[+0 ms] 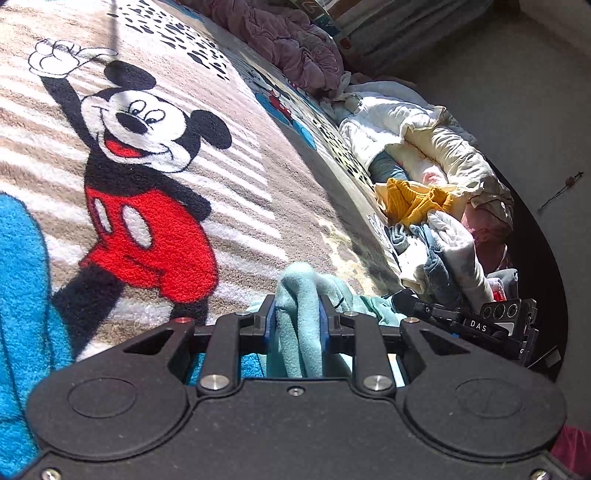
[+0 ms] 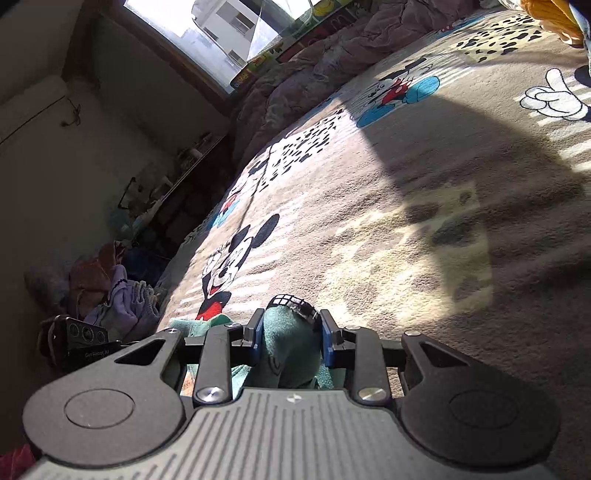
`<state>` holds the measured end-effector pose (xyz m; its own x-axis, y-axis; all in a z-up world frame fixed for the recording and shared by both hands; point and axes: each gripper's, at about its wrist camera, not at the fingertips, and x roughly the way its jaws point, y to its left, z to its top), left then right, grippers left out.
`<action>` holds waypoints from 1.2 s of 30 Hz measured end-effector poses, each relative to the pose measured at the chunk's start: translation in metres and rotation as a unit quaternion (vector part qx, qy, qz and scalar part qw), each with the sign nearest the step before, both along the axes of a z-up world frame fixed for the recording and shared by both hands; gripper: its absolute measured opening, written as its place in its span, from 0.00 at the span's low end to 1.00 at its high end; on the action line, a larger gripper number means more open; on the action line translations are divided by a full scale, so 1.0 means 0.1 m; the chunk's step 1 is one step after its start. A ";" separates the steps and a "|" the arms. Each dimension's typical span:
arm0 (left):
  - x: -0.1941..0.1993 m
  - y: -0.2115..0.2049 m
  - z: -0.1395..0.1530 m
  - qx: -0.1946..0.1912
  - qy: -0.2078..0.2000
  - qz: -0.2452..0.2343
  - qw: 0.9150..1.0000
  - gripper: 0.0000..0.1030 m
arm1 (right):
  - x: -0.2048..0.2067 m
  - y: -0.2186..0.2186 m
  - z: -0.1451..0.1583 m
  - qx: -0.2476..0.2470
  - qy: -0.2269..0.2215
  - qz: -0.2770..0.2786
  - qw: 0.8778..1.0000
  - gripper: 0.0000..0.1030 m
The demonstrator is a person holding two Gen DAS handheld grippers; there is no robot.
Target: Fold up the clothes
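Fleecy cartoon-mouse blanket (image 1: 229, 206) covers the bed; a heap of clothes (image 1: 424, 206) lies along its far edge, and the left tool (image 1: 297, 317) is clamped on a teal garment (image 1: 295, 332) whose lower part is hidden. Right wrist: the window (image 2: 229, 33) is above, the right tool (image 2: 291, 332) pinches the same garment's checked-trim edge above the blanket, and the floor clutter is too dim to make out.

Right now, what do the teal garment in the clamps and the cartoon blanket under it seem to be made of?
The teal garment looks like soft fleece or brushed knit: matte, fuzzy surface, thick rounded folds. The cartoon blanket looks like plush synthetic pile: tufted fibres stand up, with colours printed into the nap. The exact fibre cannot be told.
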<state>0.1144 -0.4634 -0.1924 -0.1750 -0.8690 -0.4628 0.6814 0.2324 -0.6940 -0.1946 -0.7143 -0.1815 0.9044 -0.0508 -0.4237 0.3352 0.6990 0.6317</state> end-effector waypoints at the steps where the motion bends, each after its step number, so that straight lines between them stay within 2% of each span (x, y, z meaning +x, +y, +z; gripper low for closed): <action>1: -0.01 0.01 0.01 0.000 -0.004 0.003 1.000 0.24 | 0.03 -0.02 -0.04 0.002 0.002 -0.003 1.000 0.30; 3: -0.03 0.04 0.08 0.006 -0.022 0.016 1.000 0.44 | 0.04 0.00 -0.04 -0.007 -0.001 -0.015 1.000 0.33; 4: -0.04 0.05 0.11 0.008 -0.031 0.022 0.999 0.55 | 0.02 0.01 -0.01 -0.013 -0.003 -0.024 1.000 0.40; 7: -0.13 0.15 0.29 0.019 -0.099 0.036 0.994 0.57 | -0.05 0.06 0.10 -0.036 -0.005 -0.049 0.998 0.61; 11: -0.45 0.40 0.58 -0.004 -0.191 0.046 0.980 0.57 | -0.29 0.32 0.41 -0.132 -0.010 -0.051 0.990 0.60; 14: -0.92 0.62 0.71 -0.021 -0.276 0.037 0.960 0.57 | -0.49 0.62 0.60 -0.210 -0.014 -0.036 0.977 0.60; 16: -1.25 0.71 0.70 -0.021 -0.331 0.022 0.943 0.57 | -0.61 0.90 0.66 -0.266 -0.015 -0.012 0.964 0.60; 18: -1.49 0.75 0.62 -0.018 -0.372 0.008 0.928 0.57 | -0.67 1.18 0.65 -0.314 -0.010 0.016 0.949 0.60; 20: -1.63 0.72 0.52 -0.014 -0.398 -0.006 0.917 0.57 | -0.68 1.41 0.59 -0.355 0.000 0.044 0.934 0.59; 23: -1.66 0.58 0.34 -0.004 -0.406 -0.018 0.914 0.56 | -0.55 1.65 0.43 -0.392 0.033 0.084 0.916 0.54; 24: -1.63 0.55 0.28 -0.001 -0.401 -0.018 0.916 0.56 | -0.50 1.69 0.38 -0.400 0.040 0.090 0.911 0.54; 25: -1.61 0.52 0.21 0.001 -0.396 -0.018 0.918 0.56 | -0.47 1.70 0.33 -0.397 0.042 0.093 0.912 0.54; 28: -1.53 0.47 0.09 -0.001 -0.371 -0.019 0.928 0.56 | -0.44 1.51 0.20 -0.317 0.028 0.072 0.945 0.58; 30: -1.49 0.45 0.07 -0.001 -0.361 -0.021 0.933 0.58 | -0.46 1.42 0.10 -0.277 0.018 0.065 0.959 0.58; 32: -1.45 0.44 0.04 -0.001 -0.347 -0.022 0.938 0.58 | -0.47 1.38 0.03 -0.260 0.013 0.063 0.963 0.59; 34: -1.46 0.43 0.03 0.000 -0.346 -0.023 0.938 0.59 | -0.45 1.38 0.01 -0.258 0.015 0.065 0.964 0.60; 36: -1.49 0.43 0.03 0.006 -0.356 -0.022 0.934 0.59 | -0.44 1.38 -0.01 -0.256 0.017 0.066 0.964 0.60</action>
<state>-0.0347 -0.4207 -0.1899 0.1442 -0.8627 -0.4848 0.9786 0.1971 -0.0598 -0.2390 -0.5761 -0.1821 0.9033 -0.1474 -0.4028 0.2372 0.9541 0.1828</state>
